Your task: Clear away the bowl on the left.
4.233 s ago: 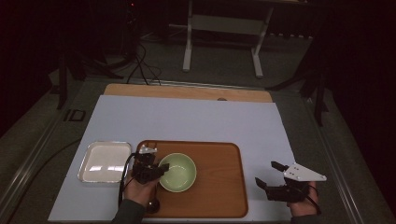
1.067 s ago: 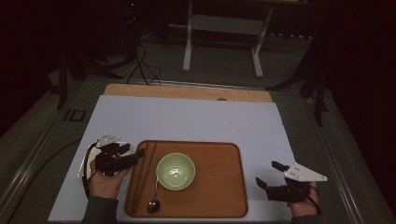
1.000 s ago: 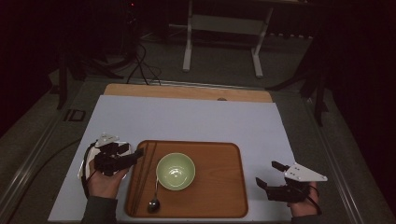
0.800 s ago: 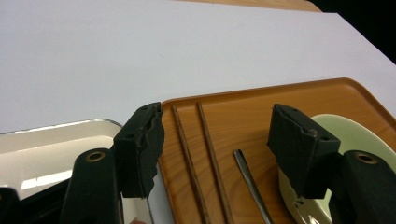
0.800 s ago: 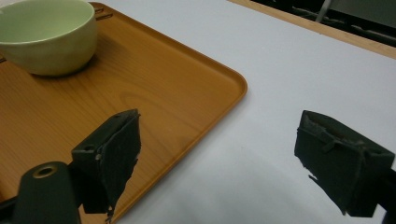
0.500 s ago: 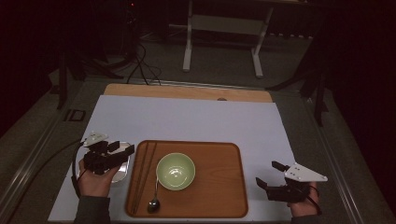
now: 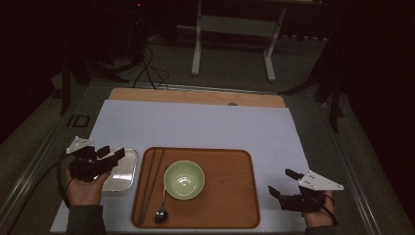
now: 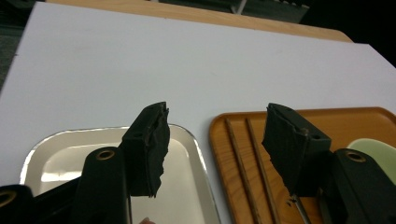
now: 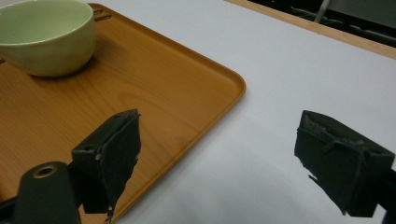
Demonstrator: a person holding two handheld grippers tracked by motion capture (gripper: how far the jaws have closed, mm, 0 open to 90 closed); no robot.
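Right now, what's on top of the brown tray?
The tray carries a green bowl, chopsticks and a spoon. The bowl looks empty, and it covers the tray right beneath it.

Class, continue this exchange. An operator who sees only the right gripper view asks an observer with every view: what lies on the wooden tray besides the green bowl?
Observer: A pair of chopsticks lies along the left side of the wooden tray, left of the bowl.
Operator: Anything else there?
Observer: A spoon lies beside the chopsticks, its head towards the tray's near edge.
Operator: Where is the left gripper?
Observer: The left gripper is held with its jaws open above a metal tray, left of the wooden one.
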